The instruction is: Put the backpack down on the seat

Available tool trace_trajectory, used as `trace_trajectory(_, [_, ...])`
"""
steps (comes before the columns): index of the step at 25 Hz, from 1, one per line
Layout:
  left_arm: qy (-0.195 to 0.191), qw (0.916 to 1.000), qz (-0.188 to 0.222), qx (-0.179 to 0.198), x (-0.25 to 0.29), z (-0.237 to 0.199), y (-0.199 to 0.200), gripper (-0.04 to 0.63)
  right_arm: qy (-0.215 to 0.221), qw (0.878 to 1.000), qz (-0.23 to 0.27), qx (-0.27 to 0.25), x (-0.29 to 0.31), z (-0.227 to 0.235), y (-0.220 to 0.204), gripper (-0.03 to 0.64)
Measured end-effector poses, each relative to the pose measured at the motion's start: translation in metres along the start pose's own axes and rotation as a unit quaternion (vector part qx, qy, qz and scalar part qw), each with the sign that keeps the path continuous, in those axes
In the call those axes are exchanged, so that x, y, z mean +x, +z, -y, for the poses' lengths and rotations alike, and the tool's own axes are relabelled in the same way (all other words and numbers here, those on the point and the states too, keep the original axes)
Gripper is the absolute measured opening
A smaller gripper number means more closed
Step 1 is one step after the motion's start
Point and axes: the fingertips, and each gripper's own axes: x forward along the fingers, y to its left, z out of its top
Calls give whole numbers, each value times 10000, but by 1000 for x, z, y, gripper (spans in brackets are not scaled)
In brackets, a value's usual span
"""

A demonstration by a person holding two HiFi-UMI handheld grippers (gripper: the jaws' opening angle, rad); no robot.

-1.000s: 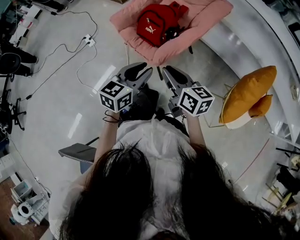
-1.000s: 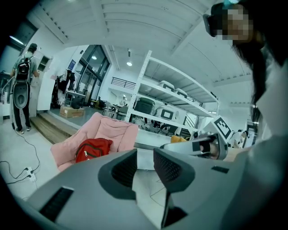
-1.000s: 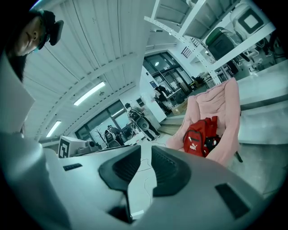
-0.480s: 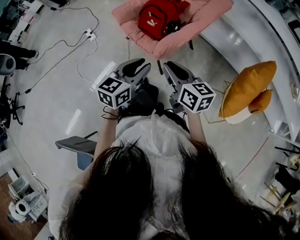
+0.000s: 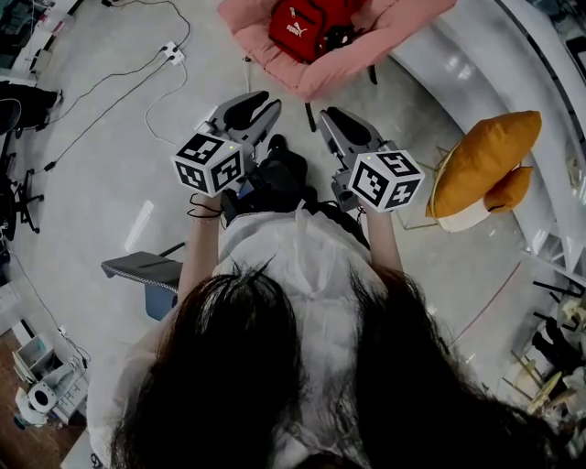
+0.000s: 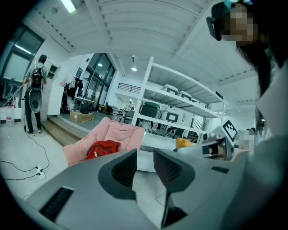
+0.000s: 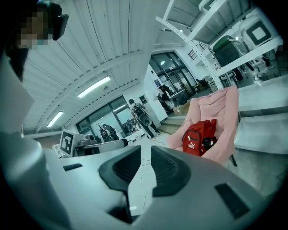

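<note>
The red backpack [image 5: 307,16] lies on the pink padded seat [image 5: 366,46] at the top edge of the head view, with a small black item beside it. Both grippers are held out in front of the person, well short of the seat. My left gripper [image 5: 252,105] has its jaws slightly apart with nothing between them; in its own view the backpack [image 6: 102,149] rests on the seat [image 6: 119,134] beyond the left gripper [image 6: 145,159]. My right gripper [image 5: 343,128] is likewise open and empty, and the backpack [image 7: 198,137] sits in the seat [image 7: 220,117] beyond the right gripper [image 7: 145,157].
An orange cushioned chair [image 5: 485,165] stands at the right beside a long white curved counter [image 5: 476,64]. Cables and a power strip [image 5: 169,55] lie on the floor at upper left. A grey stool [image 5: 142,270] is at my left. A person [image 6: 35,94] stands far off.
The seat and backpack have slid toward the top edge of the head view as both grippers drew back from them. The left gripper has shifted left. Jaws look unchanged.
</note>
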Motion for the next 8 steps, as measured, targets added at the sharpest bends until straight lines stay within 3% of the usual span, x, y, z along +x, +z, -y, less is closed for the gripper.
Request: trace_trajectory(8, [96, 9999, 64, -25, -2, -11, 5, 124, -26, 10000, 41, -37, 1, 1, 4, 78])
